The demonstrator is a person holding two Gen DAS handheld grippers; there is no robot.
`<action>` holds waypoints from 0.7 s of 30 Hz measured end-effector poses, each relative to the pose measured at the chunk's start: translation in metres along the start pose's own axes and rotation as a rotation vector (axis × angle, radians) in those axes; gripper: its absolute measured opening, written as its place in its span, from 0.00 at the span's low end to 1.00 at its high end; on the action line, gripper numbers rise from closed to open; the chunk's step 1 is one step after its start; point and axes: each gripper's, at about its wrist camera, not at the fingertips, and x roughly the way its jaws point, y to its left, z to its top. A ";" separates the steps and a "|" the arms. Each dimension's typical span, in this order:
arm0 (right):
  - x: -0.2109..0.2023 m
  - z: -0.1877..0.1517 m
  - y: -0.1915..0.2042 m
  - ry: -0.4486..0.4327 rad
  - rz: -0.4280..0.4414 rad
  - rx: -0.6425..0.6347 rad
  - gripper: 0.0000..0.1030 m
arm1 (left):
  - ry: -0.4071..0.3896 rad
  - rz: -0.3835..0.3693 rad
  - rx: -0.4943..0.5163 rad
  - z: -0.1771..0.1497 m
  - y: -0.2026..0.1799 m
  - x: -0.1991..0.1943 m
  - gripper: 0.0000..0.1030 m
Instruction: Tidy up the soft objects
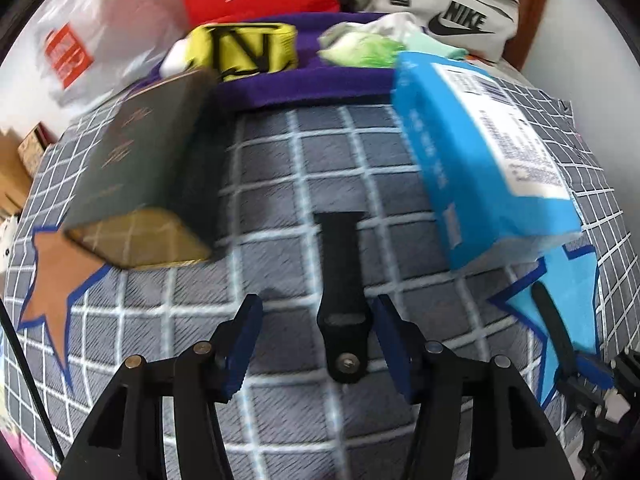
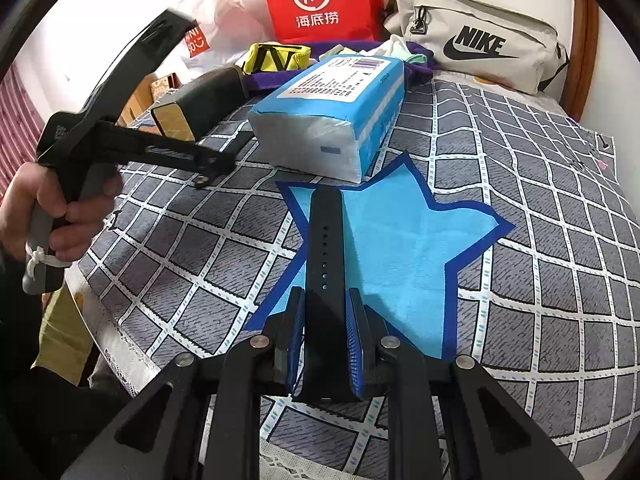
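A short black strap piece (image 1: 342,312) with a buckle end lies on the checked bedsheet (image 1: 300,160), between the blue pads of my left gripper (image 1: 318,304). The jaws stand apart and do not press on it. In the right wrist view my right gripper (image 2: 325,292) is shut on a longer black strap with holes (image 2: 325,240), held over a blue star patch (image 2: 400,248). The left gripper (image 2: 212,164), gripped by a hand (image 2: 60,208), points down at the sheet to the left. Behind lie a yellow soft item (image 1: 248,50), purple cloth (image 1: 312,84) and pale green cloth (image 1: 360,46).
A blue tissue pack (image 2: 332,120) and a dark box with a gold end (image 2: 192,104) lie mid-bed. A red paper bag (image 2: 320,0), a white plastic bag (image 1: 80,40) and a grey Nike bag (image 2: 480,48) line the far edge. The bed's left edge drops off.
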 end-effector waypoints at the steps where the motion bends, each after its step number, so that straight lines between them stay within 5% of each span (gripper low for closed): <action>1: 0.000 -0.001 0.000 -0.004 0.003 0.004 0.20 | 0.001 -0.009 -0.002 -0.003 0.004 -0.001 0.54; 5: 0.002 0.003 -0.001 -0.011 0.004 0.028 0.20 | -0.025 -0.050 0.021 -0.001 0.006 0.000 0.52; 7: 0.004 0.005 0.001 -0.007 -0.008 0.022 0.20 | -0.049 -0.046 0.058 0.002 0.000 0.001 0.42; 8: 0.005 0.005 0.002 -0.008 -0.017 0.016 0.20 | -0.056 -0.061 0.074 0.005 -0.007 0.003 0.25; 9: 0.006 0.006 0.003 -0.007 -0.021 0.015 0.20 | -0.058 -0.078 0.100 0.007 -0.014 0.003 0.21; 15: 0.011 0.010 0.001 -0.014 -0.031 0.040 0.21 | -0.061 -0.092 0.113 0.009 -0.010 0.002 0.23; 21: 0.021 0.021 0.006 -0.039 -0.043 0.036 0.34 | -0.103 -0.096 0.112 0.008 -0.014 0.005 0.25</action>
